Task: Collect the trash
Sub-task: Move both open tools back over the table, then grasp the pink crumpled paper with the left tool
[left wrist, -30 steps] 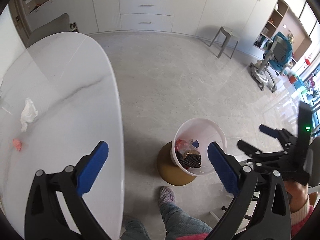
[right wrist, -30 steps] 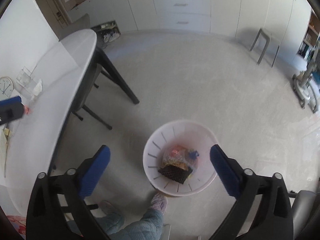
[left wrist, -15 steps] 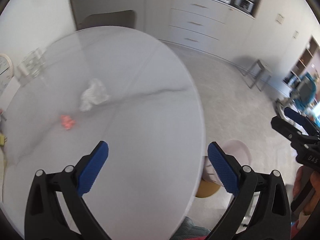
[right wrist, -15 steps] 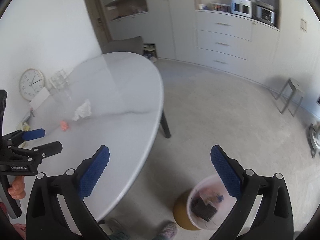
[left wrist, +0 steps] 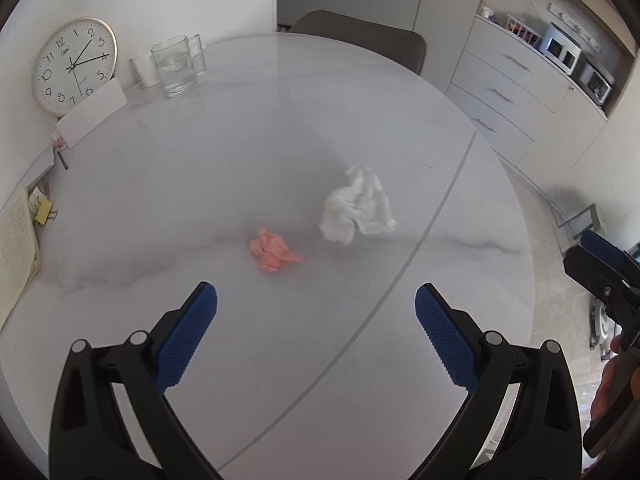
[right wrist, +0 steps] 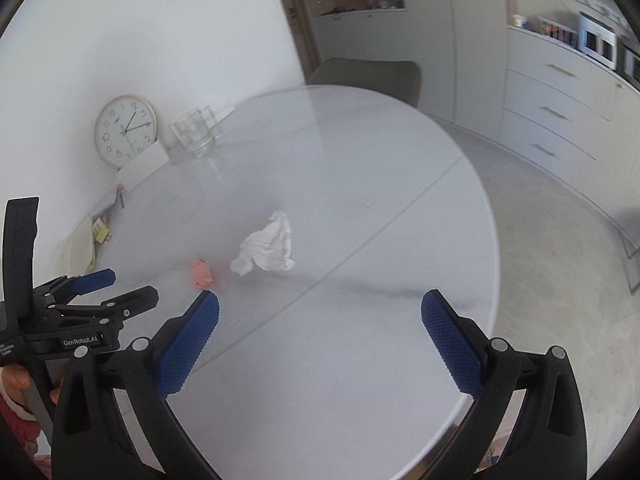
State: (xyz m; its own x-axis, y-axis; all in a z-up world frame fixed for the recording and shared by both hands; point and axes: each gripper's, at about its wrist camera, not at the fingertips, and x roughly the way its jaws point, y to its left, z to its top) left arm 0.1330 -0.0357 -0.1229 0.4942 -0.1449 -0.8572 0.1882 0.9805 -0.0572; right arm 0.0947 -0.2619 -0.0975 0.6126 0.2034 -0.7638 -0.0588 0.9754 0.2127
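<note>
A crumpled white tissue [left wrist: 357,206] and a small crumpled pink scrap [left wrist: 272,251] lie near the middle of the round white marble table [left wrist: 280,360]. My left gripper [left wrist: 316,300] is open and empty, above the table just short of both scraps. My right gripper [right wrist: 320,308] is open and empty, farther back over the table. In the right wrist view the tissue [right wrist: 269,246] and pink scrap [right wrist: 203,273] lie ahead, and the left gripper [right wrist: 108,286] shows at the left. The trash bin is out of view.
A round clock [left wrist: 74,65] leans on the wall at the table's back left, by a white card [left wrist: 92,114] and glass tumblers [left wrist: 176,64]. A notebook and clips [left wrist: 24,236] lie at the left edge. A grey chair [left wrist: 360,36] stands behind the table.
Both grippers swung from the bin on the floor to the table. The left gripper moved closer to the two scraps. Both stayed open and empty.
</note>
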